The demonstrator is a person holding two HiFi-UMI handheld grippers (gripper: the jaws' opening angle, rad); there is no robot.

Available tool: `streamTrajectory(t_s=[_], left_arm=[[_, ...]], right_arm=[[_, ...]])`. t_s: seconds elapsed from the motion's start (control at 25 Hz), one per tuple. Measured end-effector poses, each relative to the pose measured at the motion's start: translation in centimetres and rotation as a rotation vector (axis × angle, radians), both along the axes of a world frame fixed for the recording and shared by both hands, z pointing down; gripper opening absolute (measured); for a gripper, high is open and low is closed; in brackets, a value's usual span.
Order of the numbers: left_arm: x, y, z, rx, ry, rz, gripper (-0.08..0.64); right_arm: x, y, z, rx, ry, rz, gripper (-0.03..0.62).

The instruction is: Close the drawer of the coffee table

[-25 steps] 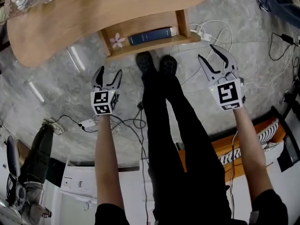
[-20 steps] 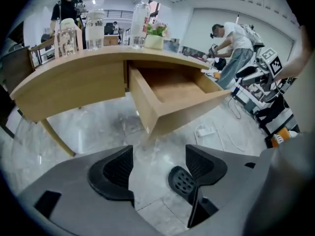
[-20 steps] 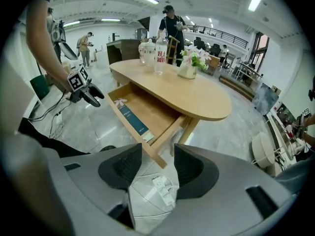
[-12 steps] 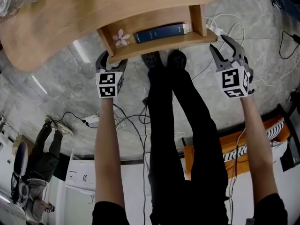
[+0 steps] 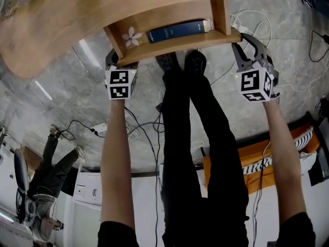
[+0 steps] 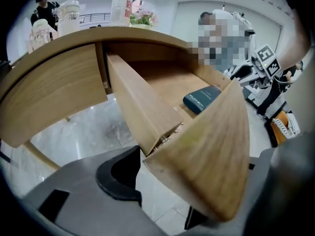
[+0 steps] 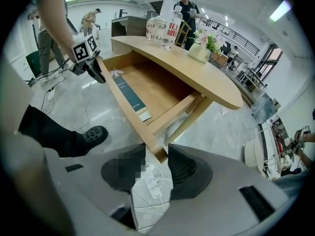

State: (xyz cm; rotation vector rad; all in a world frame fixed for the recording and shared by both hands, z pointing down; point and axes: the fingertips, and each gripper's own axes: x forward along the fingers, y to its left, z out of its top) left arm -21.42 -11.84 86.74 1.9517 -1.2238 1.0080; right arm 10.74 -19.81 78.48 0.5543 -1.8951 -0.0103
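- The left tongs (image 5: 122, 63) are apart and closing, astride the left end of the drawer (image 5: 175, 44) front. A gap shows between the one visible jaw and the wood.
- The right tongs (image 7: 156, 150) are apart and closing, with the drawer front's right corner between their tips.
- The drawer stands pulled well out from under the bench (image 5: 77, 19).
- Inside the drawer, a dark blue book (image 5: 177, 31) lies along the front, and a pale flower (image 5: 132, 36) lies at the left end.
- On the floor under the drawer's right corner lies a white power strip (image 7: 152, 186).
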Motion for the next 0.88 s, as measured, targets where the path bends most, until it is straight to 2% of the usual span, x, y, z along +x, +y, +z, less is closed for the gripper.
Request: streamTrajectory(t_s=[0.16, 0.36, 0.56, 0.88], left_arm=[[-0.1, 0.2, -0.2, -0.015, 0.007, -0.01, 0.259], [-0.2, 0.4, -1.6, 0.01, 0.039, -0.047, 0.245], [-0.3, 0.6, -2.0, -0.006, 0.038, -0.059, 0.235], [-0.3, -0.2, -2.6, 0.029, 0.038, -0.09, 0.233]], right_arm=[[0.0, -0.1, -0.2, -0.003, 0.005, 0.009, 0.135], [-0.2, -0.7, -1.8, 0.022, -0.023, 0.034, 0.132], [-0.2, -0.8, -2.0, 0.016, -0.02, 0.042, 0.129], [-0.3, -2.0, -2.6, 0.067, -0.038, 0.065, 0.129]])
